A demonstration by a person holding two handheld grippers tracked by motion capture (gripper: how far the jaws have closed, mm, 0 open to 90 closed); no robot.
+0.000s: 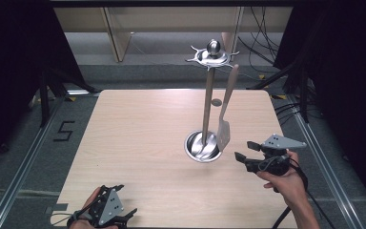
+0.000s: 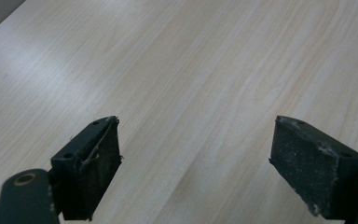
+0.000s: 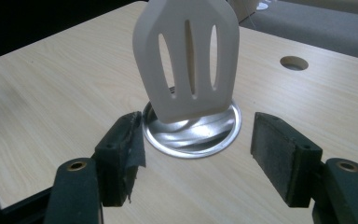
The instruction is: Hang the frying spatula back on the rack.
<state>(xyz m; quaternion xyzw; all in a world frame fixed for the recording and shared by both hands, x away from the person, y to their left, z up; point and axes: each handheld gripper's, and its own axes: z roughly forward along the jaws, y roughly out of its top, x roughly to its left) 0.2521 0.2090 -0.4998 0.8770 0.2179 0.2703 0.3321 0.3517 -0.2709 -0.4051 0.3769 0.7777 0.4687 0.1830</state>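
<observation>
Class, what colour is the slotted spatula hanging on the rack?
Cream-white spatula, clearest in the right gripper view.

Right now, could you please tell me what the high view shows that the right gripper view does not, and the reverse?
High view alone: the rack's tall pole with its hooked top, the spatula's handle hanging from a hook, the left hand-held gripper near the table's front edge, and the floor. Right gripper view alone: the three slots in the spatula blade, close up. Both: the spatula, the round metal base, the wooden table, its small hole, and the open right hand-held gripper.
</observation>
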